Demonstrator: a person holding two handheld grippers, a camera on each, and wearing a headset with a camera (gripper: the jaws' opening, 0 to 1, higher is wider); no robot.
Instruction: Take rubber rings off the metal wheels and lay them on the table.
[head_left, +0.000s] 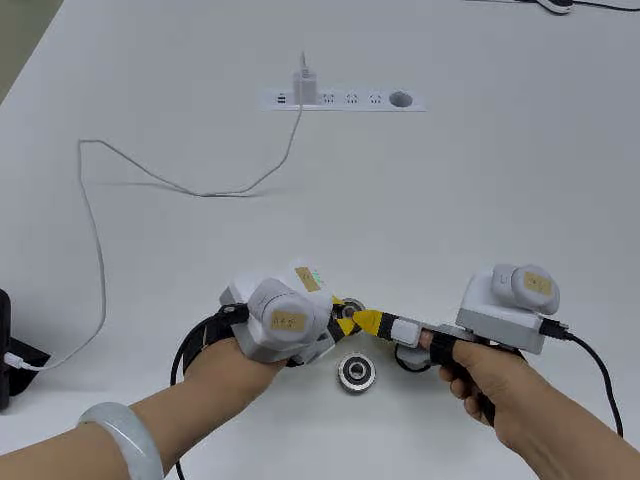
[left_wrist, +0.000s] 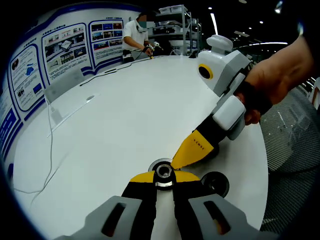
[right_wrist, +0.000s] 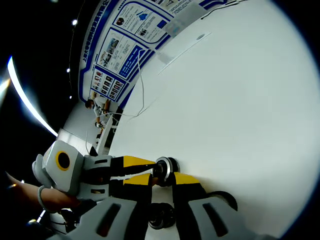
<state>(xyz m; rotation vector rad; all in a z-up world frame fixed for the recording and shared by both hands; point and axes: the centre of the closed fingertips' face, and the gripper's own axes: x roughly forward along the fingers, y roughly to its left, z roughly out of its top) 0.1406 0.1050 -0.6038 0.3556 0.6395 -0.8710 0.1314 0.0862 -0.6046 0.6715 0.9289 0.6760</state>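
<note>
while the left tongs (left_wrist: 164, 178) clamp a metal wheel (left_wrist: 164, 170) hub-up, the right tongs (left_wrist: 180, 158) reach in level, tips at its rim, closure unclear.

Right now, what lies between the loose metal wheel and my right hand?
A black rubber ring lies flat on the table there, partly hidden by the right hand-held gripper, as the head view shows.
</note>
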